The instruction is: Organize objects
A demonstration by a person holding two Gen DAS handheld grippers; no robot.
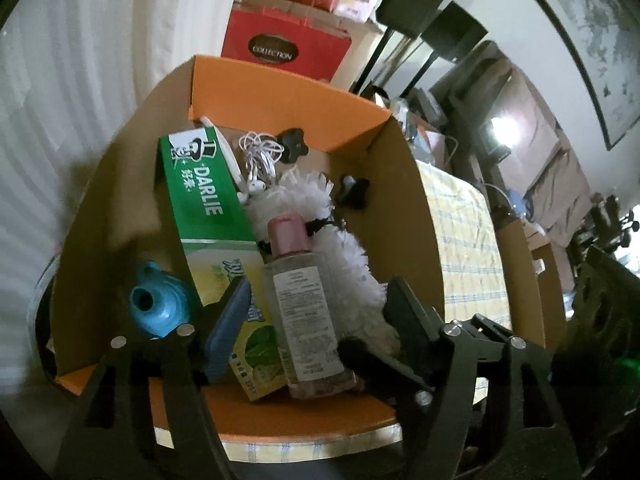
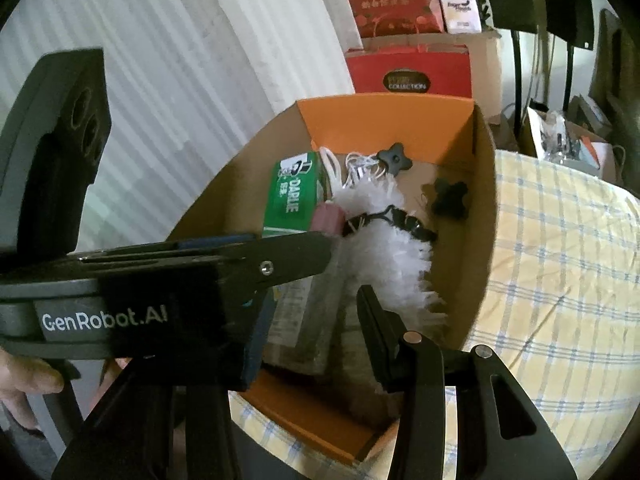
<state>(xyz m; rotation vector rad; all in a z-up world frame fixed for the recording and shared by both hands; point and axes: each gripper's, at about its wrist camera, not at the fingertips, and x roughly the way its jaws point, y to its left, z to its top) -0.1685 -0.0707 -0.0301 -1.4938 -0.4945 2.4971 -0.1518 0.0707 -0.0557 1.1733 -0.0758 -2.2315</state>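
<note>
The left gripper is spread wide around the bottle lying in the box, not squeezing. The right gripper is wide too, holding nothing. The smooth bottle could slip, or the fluffy duster could get pinched. The box sits on a checked cloth in a messy room.

Cardboard box on the checked tablecloth. Inside the box: toothpaste carton along its left wall, funnel in the near left corner. Bottle lying mid-box, just right of the carton, cap pointing away. Fluffy duster right of the bottle, partly under it. Earphone cord toward the far wall; two star knobs far right. Gift bags behind the box.
</note>
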